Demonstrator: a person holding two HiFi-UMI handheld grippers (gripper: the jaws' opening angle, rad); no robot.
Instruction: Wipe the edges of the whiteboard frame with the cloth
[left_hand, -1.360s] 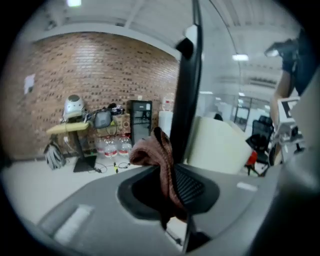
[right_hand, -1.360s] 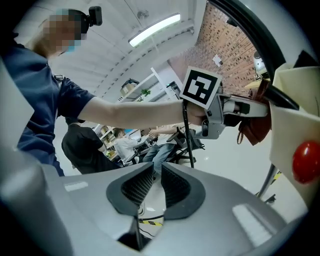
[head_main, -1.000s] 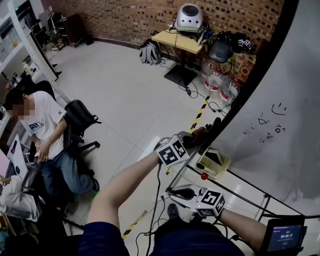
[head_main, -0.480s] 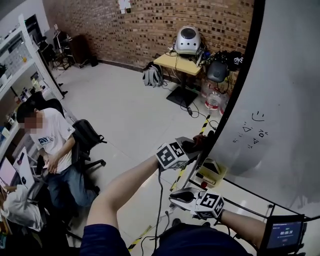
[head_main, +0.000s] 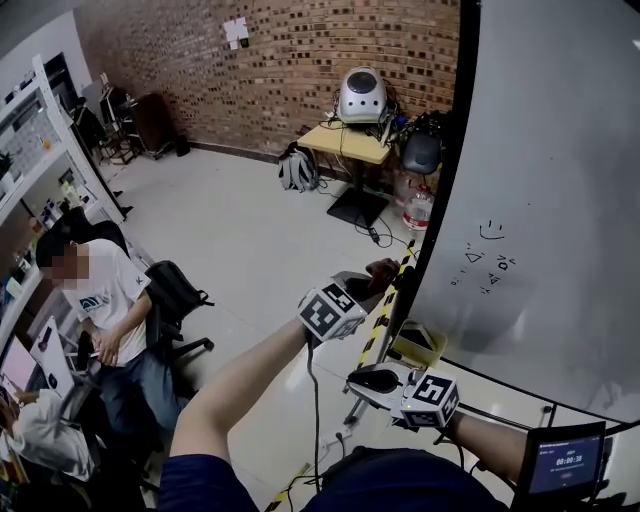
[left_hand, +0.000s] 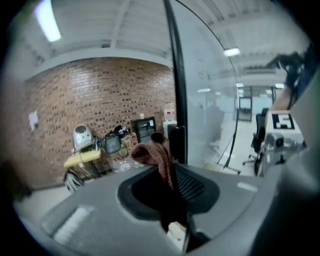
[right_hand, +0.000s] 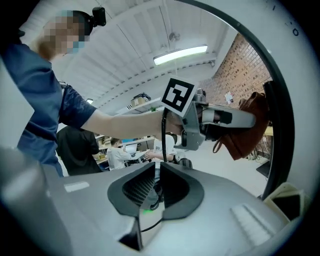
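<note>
Where the black frame (head_main: 455, 150) runs down the left edge of the whiteboard (head_main: 560, 180), my left tongs (left_hand: 172, 180) are clamped on the brown cloth (left_hand: 152, 152) — a strand of it runs down between the 2 jaws, and the bunched end sticks out past the tips. In the head view that bunch sits right against the frame, to the left of the small doodles (head_main: 490, 231) drawn on the board. The right gripper view shows the same from the side: the cloth hangs from the left tongs and touches the dark edge.

My right tongs (right_hand: 155, 182) are lower and nearer my body, apart from the board. Their jaws have just been closing and now stand almost together, with only a thin slit between the pads and nothing in it.

Below the cloth, a yellow tray (head_main: 418, 345) sits at the foot of the board, and a yellow-and-black striped tape (head_main: 378, 318) runs along the floor. Further off there is a brick wall (head_main: 300, 50), a small bench (head_main: 352, 140) carrying a rounded white device (head_main: 360, 95), and 1 person (head_main: 100, 295) seated on a black chair at the left.
</note>
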